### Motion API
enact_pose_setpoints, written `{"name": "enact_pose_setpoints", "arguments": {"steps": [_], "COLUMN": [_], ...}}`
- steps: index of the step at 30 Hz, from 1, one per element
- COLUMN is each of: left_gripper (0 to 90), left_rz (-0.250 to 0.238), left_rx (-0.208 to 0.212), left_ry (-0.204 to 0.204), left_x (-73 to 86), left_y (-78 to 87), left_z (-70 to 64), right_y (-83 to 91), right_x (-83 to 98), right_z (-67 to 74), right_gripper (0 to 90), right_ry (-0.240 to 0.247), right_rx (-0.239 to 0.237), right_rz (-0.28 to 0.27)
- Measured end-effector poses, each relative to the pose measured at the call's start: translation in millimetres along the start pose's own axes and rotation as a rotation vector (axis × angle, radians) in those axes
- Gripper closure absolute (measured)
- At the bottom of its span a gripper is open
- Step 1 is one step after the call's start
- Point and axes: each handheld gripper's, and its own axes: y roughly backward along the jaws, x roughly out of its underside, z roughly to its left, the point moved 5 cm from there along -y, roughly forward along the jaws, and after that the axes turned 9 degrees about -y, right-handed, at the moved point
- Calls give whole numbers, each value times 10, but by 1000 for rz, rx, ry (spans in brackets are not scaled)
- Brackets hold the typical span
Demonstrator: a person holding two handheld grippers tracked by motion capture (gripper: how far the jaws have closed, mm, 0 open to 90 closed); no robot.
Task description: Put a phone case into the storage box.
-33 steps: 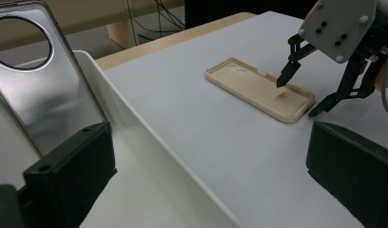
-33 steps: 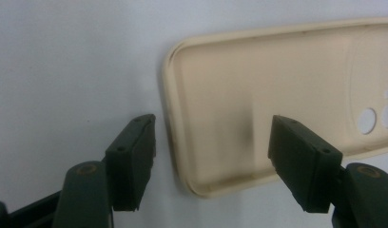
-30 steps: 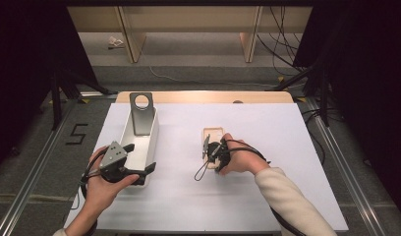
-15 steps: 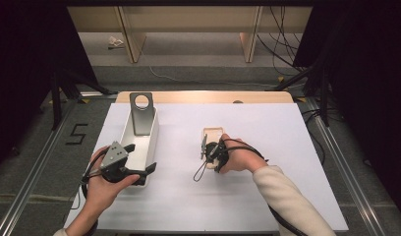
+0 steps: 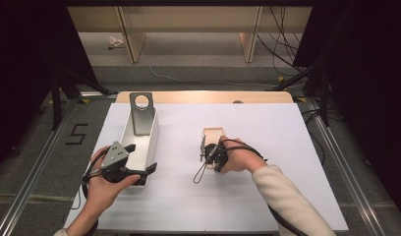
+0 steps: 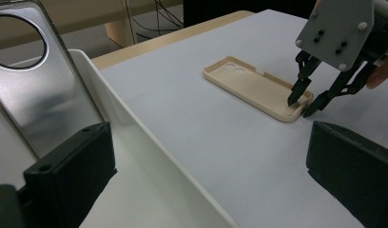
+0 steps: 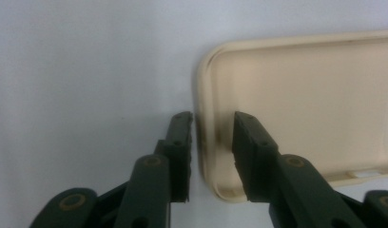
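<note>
right forearm reaches in from the near right corner of the white table (image 5: pixel 287 132), wrist bent left. the right gripper (image 7: pixel 211 142) is tipped down, jaws part open, straddling the near short rim of the flat beige plastic phone case (image 5: pixel 213 137) mid-table, not yet closed on it. left gripper (image 5: pixel 134 164) wide open at the near end of the white rectangular bin (image 5: pixel 152 135), which holds a silver phone back plate (image 5: pixel 141 113).

"5" on the floor (image 5: pixel 76 133) (left of table)
</note>
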Motion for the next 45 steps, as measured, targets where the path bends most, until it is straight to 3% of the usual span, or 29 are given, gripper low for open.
{"name": "enact_pose_setpoints", "arguments": {"steps": [15, 17, 30, 40, 45], "left_gripper": [19, 19, 19, 22, 25], "left_rz": [-2, -2, -5, -8, -10], "left_rx": [2, 3, 2, 0, -2], "left_ry": [0, 1, 1, 7, 12], "left_x": [-3, -3, -6, -12, -12], "left_y": [-1, 0, 3, 11, 13], "left_z": [-5, -4, -1, 7, 14], "right_y": [8, 0, 8, 17, 35], "right_x": [-7, -10, -6, 49, 78], "right_z": [75, 69, 87, 104, 110], "right_gripper": [796, 846, 860, 875, 884], "right_ry": [43, 62, 70, 67, 57], "right_rx": [28, 43, 62, 73, 70], "right_rz": [22, 12, 17, -38, -109]}}
